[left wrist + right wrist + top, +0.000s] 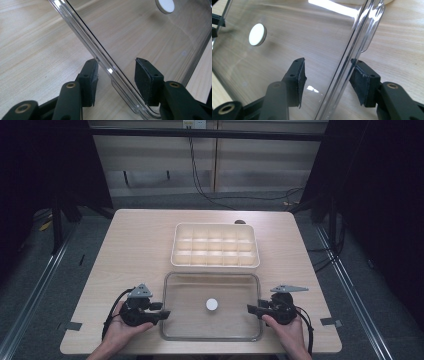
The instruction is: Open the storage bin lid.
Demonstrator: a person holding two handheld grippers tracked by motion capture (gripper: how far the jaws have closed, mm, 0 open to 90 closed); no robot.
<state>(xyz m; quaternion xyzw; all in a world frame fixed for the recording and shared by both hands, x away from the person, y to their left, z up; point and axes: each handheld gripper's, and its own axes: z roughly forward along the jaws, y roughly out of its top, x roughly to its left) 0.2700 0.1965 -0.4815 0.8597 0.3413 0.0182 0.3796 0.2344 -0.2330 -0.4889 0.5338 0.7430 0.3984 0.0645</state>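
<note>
A: What's out, biggest first?

B: One table (135, 245). On it, one cream tray (215, 264) split into fifteen compartments, all looking empty, at the far side. Just in front of it, near the person's edge, lies one clear lid (190, 292), flat on the wood. It carries one small white knob (212, 304) at its middle. Then two tongs.

A: How would that lid handle?

B: I'd judge it light, stiff and slick: thin, glossy clear plastic. It probably won't bend much, but smooth walls could slide out of a loose pinch, and a hard squeeze might crack the rim.

A: Where should it be held?

B: By the raised rim on the two short sides, one set of tongs each, so it stays level. The knob looks too small and low for these pads.

A: And the tongs?

B: The left tongs (117, 75) straddle the left rim, one pad outside, one inside, parted with gaps showing. The right tongs (328, 80) straddle the right rim likewise. Neither pair is pinching; the lid simply rests between the open pads.
</note>
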